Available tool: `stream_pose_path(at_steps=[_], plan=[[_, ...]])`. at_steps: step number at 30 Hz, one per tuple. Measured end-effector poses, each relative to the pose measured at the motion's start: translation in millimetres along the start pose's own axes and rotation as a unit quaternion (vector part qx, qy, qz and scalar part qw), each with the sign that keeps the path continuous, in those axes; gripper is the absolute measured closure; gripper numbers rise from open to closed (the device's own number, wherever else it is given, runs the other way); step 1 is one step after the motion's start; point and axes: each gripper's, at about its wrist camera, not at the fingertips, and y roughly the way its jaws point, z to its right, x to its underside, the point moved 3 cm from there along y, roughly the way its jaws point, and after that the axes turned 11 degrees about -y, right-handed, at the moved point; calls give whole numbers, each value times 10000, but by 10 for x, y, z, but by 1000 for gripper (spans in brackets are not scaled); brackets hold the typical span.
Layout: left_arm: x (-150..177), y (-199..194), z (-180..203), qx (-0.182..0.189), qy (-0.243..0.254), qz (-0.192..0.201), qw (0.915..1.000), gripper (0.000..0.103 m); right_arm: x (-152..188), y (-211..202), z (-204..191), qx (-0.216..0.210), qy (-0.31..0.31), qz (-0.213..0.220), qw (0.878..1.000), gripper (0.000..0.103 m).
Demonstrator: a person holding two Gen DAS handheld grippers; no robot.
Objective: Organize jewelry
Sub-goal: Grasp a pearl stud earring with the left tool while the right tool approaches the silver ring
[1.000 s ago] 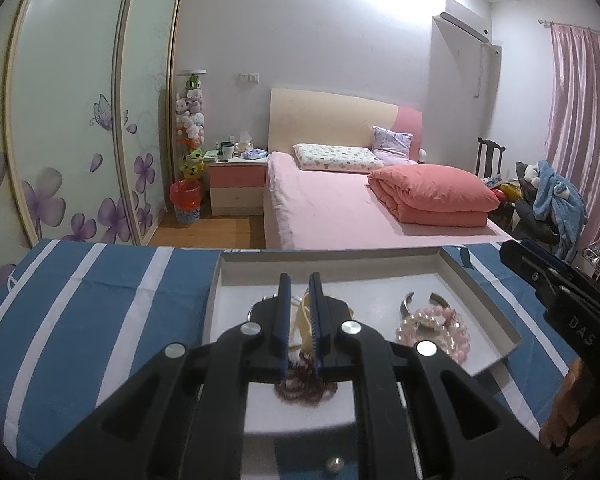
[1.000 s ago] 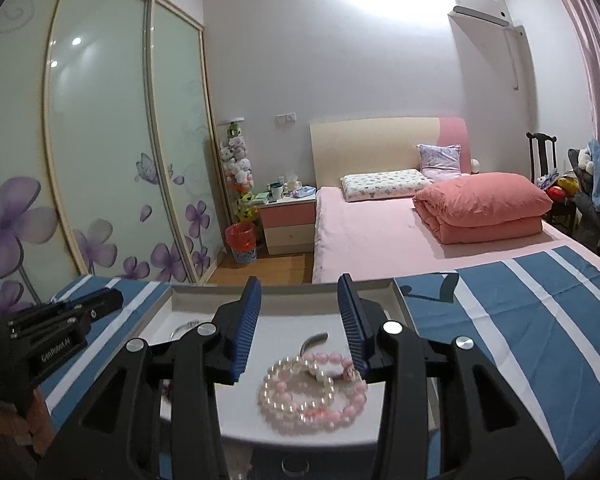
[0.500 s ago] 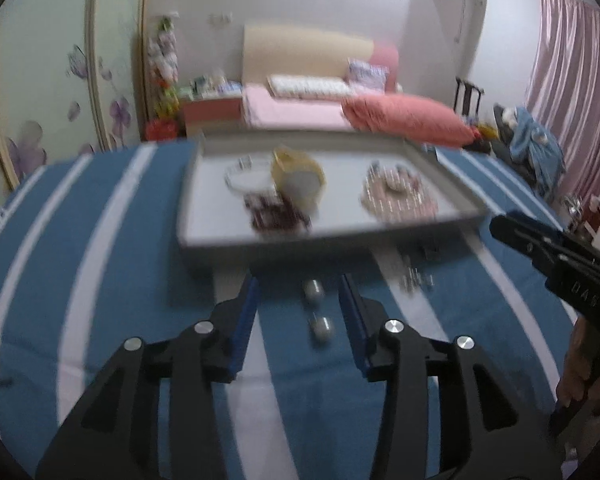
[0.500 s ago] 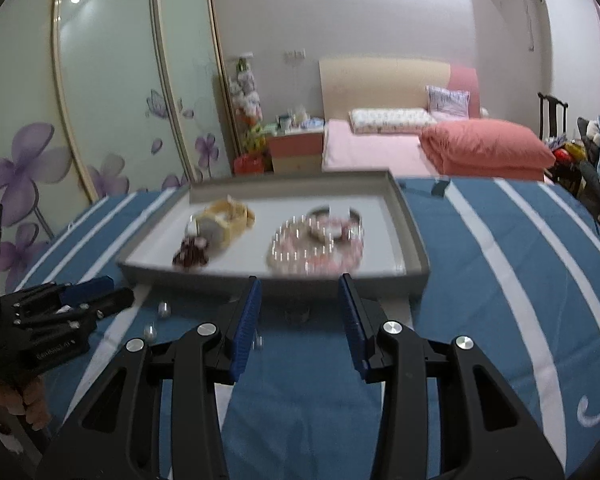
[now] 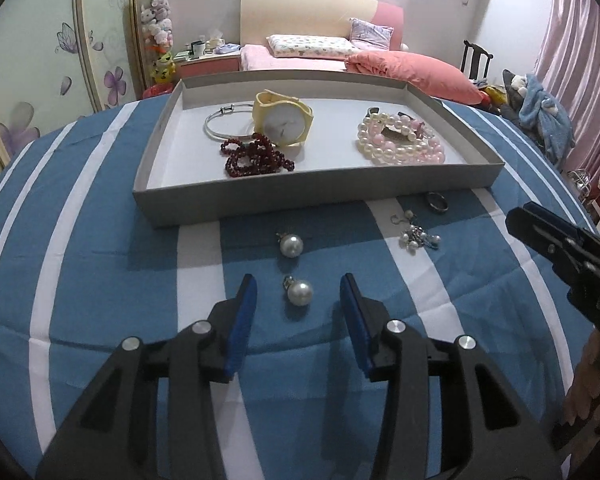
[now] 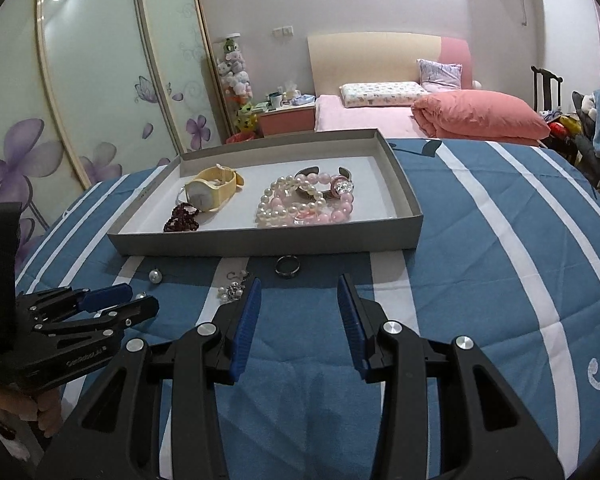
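A shallow grey tray (image 5: 300, 200) on the striped cloth holds a yellow watch (image 5: 283, 123), a silver bangle (image 5: 220, 128), a dark red bead bracelet (image 5: 256, 156) and pearl and pink bracelets (image 5: 400, 140). In front of it lie two pearl earrings (image 5: 291, 245), a cluster earring (image 5: 418, 236) and a dark ring (image 5: 437, 202). My left gripper (image 5: 297, 280) is open, low over the cloth, with the nearer pearl earring (image 5: 299, 293) between its fingers, untouched. My right gripper (image 6: 299, 280) is open and empty, just behind the ring (image 6: 287, 267), with the cluster earring (image 6: 231, 290) by its left finger.
The blue and white striped cloth (image 6: 480, 280) stretches wide to the right of the tray (image 6: 260, 240). A person's hand (image 6: 40, 412) holds the left gripper at the lower left of the right wrist view. A pink bed (image 5: 400, 68) and a wardrobe stand beyond.
The left gripper was shut above the tray's jewelry; it has opened, drawn back and dropped to the earrings in front of the tray. The right gripper also drew back from over the tray, still open.
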Motion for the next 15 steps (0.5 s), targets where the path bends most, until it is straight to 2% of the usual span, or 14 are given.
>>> stream_pose_path(at_steps=[3,6,8,9,15], plan=[[4,4,35,-5,47,4,10000,62,-2,11,13,-27,40,-16,10000,62],[9,11,75,-27,116,4,9999,72,-2,20,23,-35,71,-31,10000,62],[2,17,85,-48,123,4,9999,85,-3,28,29,-46,94,-43,9999,62],[-7,23,82,-48,116,0,9999,88,-3,33,23,-45,94,-44,9999,62],[-18,12,43,-8,63,2,10000,89,-5,54,13,-48,61,-94,9999,62]])
